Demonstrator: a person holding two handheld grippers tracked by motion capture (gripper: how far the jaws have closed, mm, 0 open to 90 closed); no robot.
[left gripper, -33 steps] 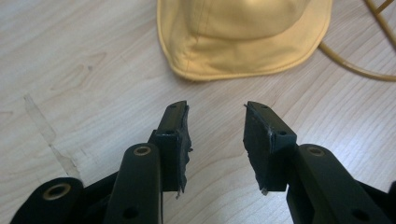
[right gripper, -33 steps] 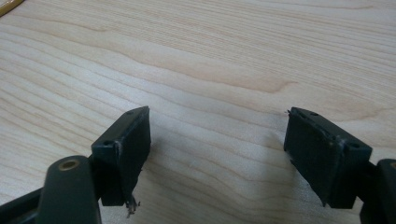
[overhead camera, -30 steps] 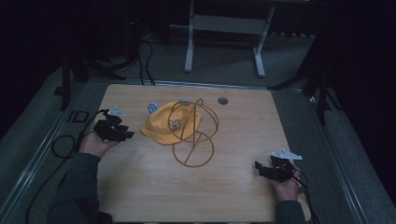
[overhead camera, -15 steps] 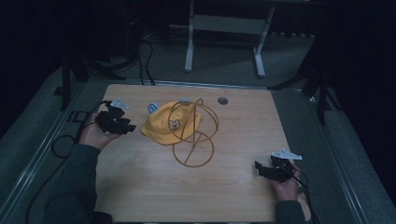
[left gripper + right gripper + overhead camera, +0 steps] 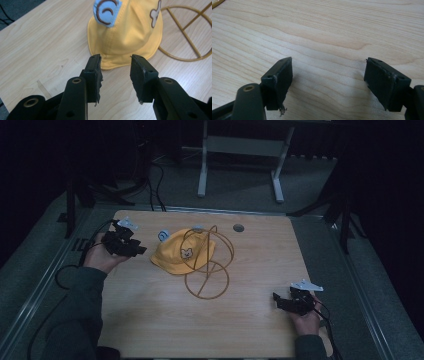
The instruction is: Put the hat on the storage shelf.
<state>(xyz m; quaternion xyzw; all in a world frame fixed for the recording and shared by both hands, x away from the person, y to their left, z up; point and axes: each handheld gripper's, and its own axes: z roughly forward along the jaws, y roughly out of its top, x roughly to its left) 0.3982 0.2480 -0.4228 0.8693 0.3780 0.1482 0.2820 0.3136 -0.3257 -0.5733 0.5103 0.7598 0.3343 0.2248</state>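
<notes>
1. looking down my left gripper (image 5: 113, 72) first, since it sits nearest to the work. its two black jaws stand partly apart with bare table (image 5: 40, 50) between them. they hold nothing and touch nothing.

2. just past those jaws lies the yellow hat (image 5: 125, 37). its brim edge is right ahead of the tips, close but not between them. the hat has a blue ear patch (image 5: 107, 11) on top.

3. from the high view, the left gripper (image 5: 131, 246) is at the left side of the table, and the hat (image 5: 182, 252) is in the middle, draped on the side of the gold wire stand (image 5: 207, 265).

4. my right gripper (image 5: 286, 301) rests near the front right corner, well apart from the hat. in its own view the jaws (image 5: 327, 85) stand wide apart over plain wood, holding nothing.

5. what could go wrong, i think: the gap in the left jaws is not wide, so if i push in too low the tips may shove the soft brim along the table and not catch it.

6. the hat hangs on the wire stand, so a hard pull may drag or tip the stand with it.

7. the cloth is thin and floppy, so a small pinch at the edge may slip out when i lift.
</notes>
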